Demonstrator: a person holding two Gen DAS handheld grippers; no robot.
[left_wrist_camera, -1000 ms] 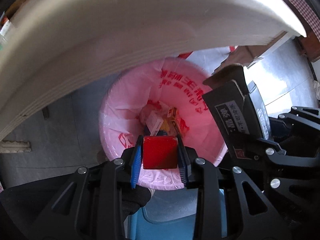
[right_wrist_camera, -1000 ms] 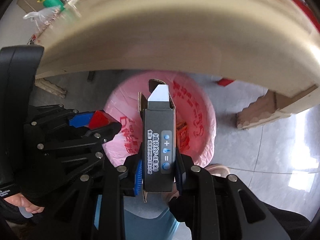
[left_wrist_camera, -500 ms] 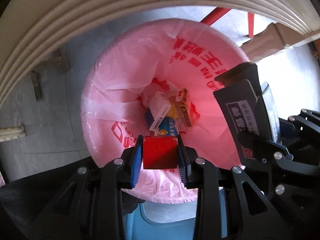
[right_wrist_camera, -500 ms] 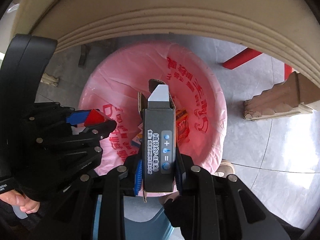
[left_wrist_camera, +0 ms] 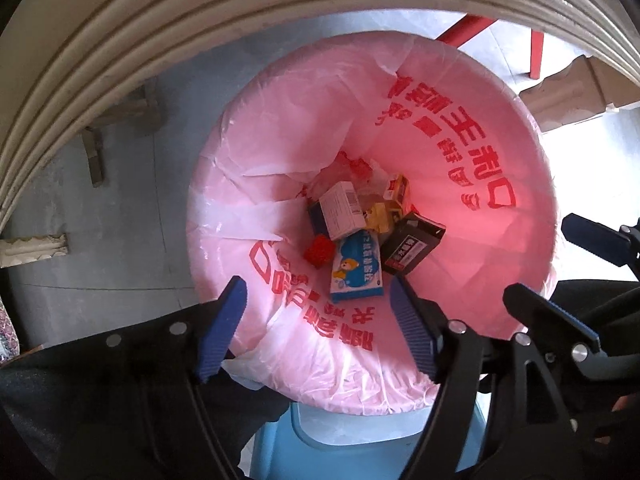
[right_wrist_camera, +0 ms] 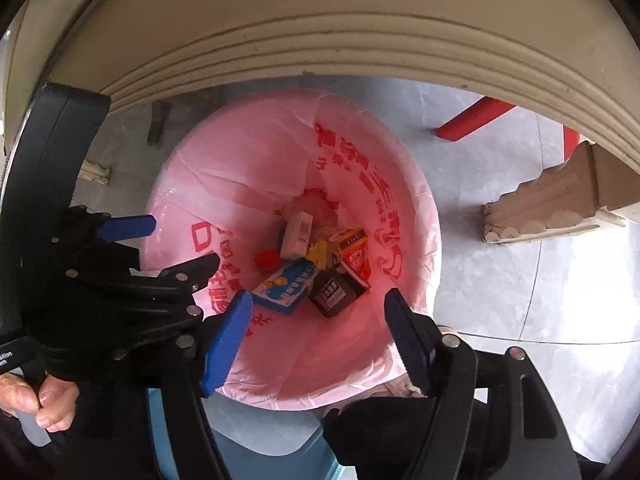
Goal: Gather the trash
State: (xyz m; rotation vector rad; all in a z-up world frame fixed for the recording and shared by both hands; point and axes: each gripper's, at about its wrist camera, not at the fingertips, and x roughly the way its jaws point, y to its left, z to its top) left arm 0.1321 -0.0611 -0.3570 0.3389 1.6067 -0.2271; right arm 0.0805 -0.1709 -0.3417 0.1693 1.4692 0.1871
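Note:
A bin lined with a pink bag (left_wrist_camera: 280, 152) (right_wrist_camera: 240, 176) stands below both grippers. At its bottom lie the red block (left_wrist_camera: 319, 251) (right_wrist_camera: 265, 258), the black box (left_wrist_camera: 412, 248) (right_wrist_camera: 333, 293), a blue-and-white carton (left_wrist_camera: 357, 267) (right_wrist_camera: 285, 285), a white box (left_wrist_camera: 341, 210) and yellow cartons (right_wrist_camera: 351, 245). My left gripper (left_wrist_camera: 316, 330) hangs over the near rim, its jaws opening with nothing between them. My right gripper (right_wrist_camera: 318, 338) hangs beside it, jaws opening too and empty. In the right wrist view the left gripper (right_wrist_camera: 172, 244) sits at the left.
A cream ribbed table edge (left_wrist_camera: 200, 28) (right_wrist_camera: 320, 52) arches over the bin. A light blue stool (left_wrist_camera: 352, 452) sits by the near rim. Corrugated cardboard (right_wrist_camera: 560, 208) and a red frame (right_wrist_camera: 472, 120) lie on the grey floor to the right. A hand (right_wrist_camera: 44, 396) holds the left tool.
Both grippers sank toward the bin, then opened. The red block dropped from the left gripper and the black box from the right; both now lie at the bottom.

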